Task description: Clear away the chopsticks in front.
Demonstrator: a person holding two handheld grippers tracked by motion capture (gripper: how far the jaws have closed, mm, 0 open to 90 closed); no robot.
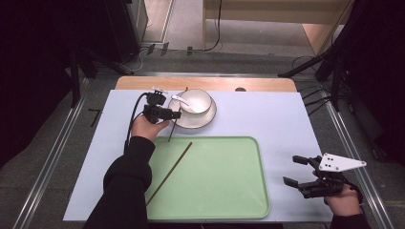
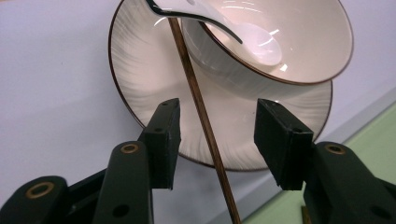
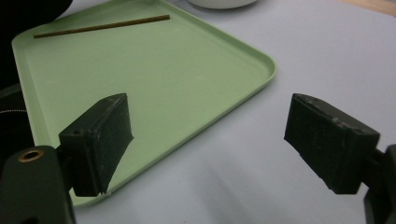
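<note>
Pale blue covers the table [image 1: 267, 119] in front of you, with a strip of bare wood along its far edge. A green tray [image 1: 224, 181] sits on the near part, and one chopstick [image 1: 169, 172] lies slanted across the tray's left side. Past the tray, at the far left, a white bowl [image 1: 197, 101] stands on a white plate [image 1: 206, 119], with a white spoon [image 1: 181, 101] resting in the bowl.

Your left gripper [image 1: 173, 114] is just beside the plate's left edge. A second chopstick [image 2: 201, 112] leans on the plate, and it runs between the jaws. The jaws stand apart, and the pads do not touch the stick.

Your right gripper [image 1: 295, 171] is at the near right, on the table beside the tray, well away from the bowl. Its jaws are wide apart with nothing in them.

Around the table the floor is grey, with metal rails on both sides, black stands and dark cables at the far end.
</note>
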